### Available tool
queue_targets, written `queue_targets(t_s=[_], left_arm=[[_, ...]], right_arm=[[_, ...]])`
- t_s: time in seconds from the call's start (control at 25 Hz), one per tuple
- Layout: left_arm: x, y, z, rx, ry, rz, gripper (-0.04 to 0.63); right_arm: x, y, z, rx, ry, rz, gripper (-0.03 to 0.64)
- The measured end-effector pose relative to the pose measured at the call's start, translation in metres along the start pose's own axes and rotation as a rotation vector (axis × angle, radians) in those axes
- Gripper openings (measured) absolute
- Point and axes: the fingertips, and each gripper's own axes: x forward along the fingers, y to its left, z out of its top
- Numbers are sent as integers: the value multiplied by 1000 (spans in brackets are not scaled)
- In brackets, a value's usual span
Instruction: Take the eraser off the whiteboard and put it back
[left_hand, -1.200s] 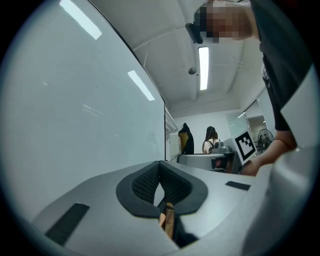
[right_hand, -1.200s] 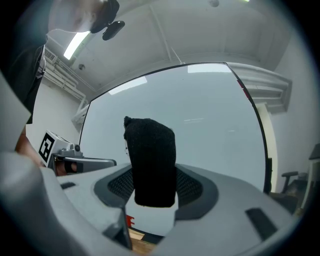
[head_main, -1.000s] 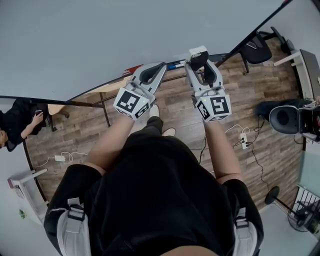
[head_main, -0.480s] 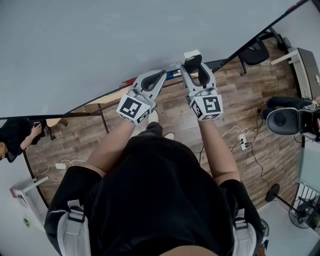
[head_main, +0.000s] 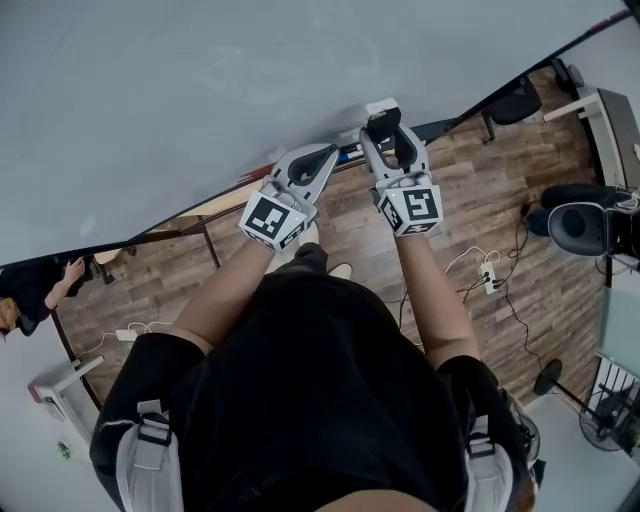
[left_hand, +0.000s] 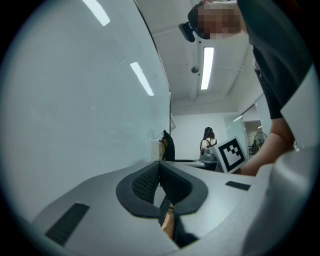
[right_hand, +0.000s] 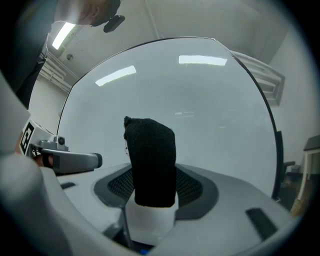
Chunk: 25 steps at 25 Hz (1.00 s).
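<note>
The eraser (right_hand: 150, 165), a white block with a black felt face, stands upright between the jaws of my right gripper (right_hand: 152, 195), which is shut on it. Its felt faces the whiteboard (right_hand: 205, 110) close ahead. In the head view the eraser (head_main: 383, 106) sticks out of the right gripper (head_main: 387, 122) at the board's lower edge. My left gripper (head_main: 320, 154) is beside it on the left, pointing at the same edge. Its jaws are shut, with nothing between the pads (left_hand: 150, 182).
The whiteboard (head_main: 200, 90) fills the upper left of the head view. A blue marker (head_main: 350, 152) and a red one (head_main: 262, 168) lie on its ledge. Below are a wood floor, cables and a power strip (head_main: 488, 281), office chairs (head_main: 575, 228) and a person (head_main: 40, 285) at the left.
Both grippers have sunk and drawn nearer the whiteboard's lower edge. The eraser stays in the right gripper, and the left gripper stays shut.
</note>
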Motion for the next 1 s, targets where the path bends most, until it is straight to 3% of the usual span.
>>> queue_targets(t_s=[0.28,1.0], left_arm=[[25,10,-18,-28,23,-3,-5],[12,17,-15,-25,39,2,-5]], right_arm=[[17,-24,-18,18,24,-5,222],[25,-10,-18,15,26,-21,222]])
